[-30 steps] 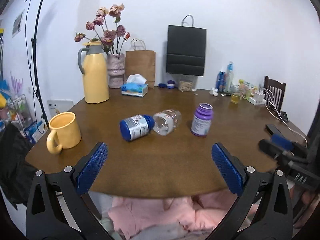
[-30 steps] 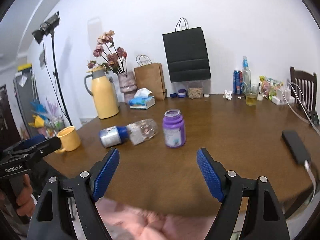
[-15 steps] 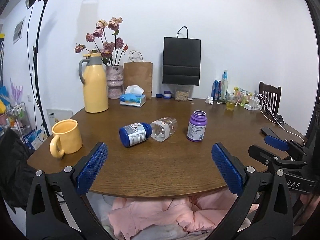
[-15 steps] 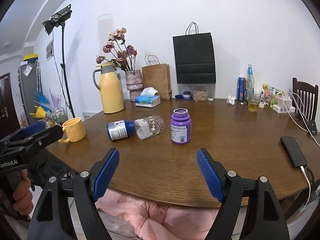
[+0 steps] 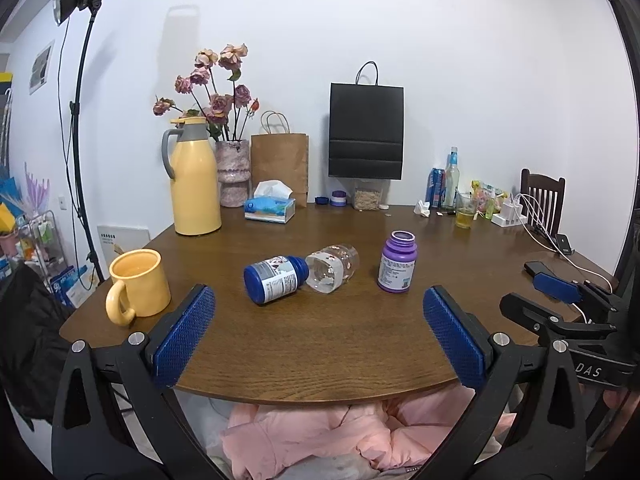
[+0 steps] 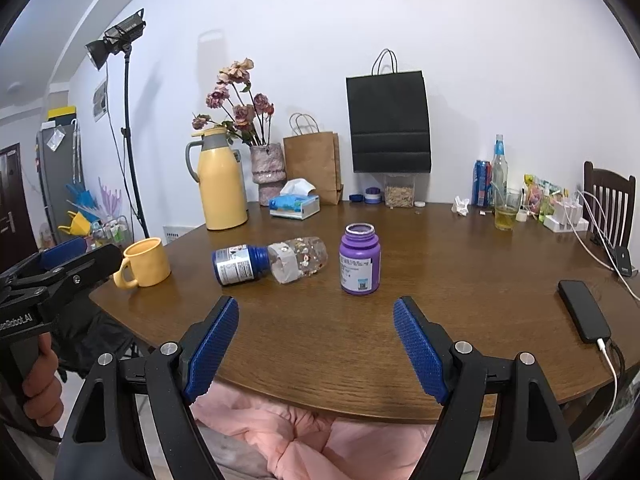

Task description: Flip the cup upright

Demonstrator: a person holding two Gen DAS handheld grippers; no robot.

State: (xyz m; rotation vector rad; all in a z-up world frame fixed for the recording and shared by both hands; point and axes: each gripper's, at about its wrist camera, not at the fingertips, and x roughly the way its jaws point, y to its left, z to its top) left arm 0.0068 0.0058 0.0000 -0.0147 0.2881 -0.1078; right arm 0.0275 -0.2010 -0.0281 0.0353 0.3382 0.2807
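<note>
Clear plastic cup (image 5: 332,268) on its side, smooth wooden table (image 5: 320,344).

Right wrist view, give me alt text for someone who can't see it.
A clear patterned plastic cup lies on its side mid-table, mouth against a toppled blue bottle, with an upright purple bottle to its right. The right gripper hovers open at the brown wooden table's near edge, holding nothing.
</note>
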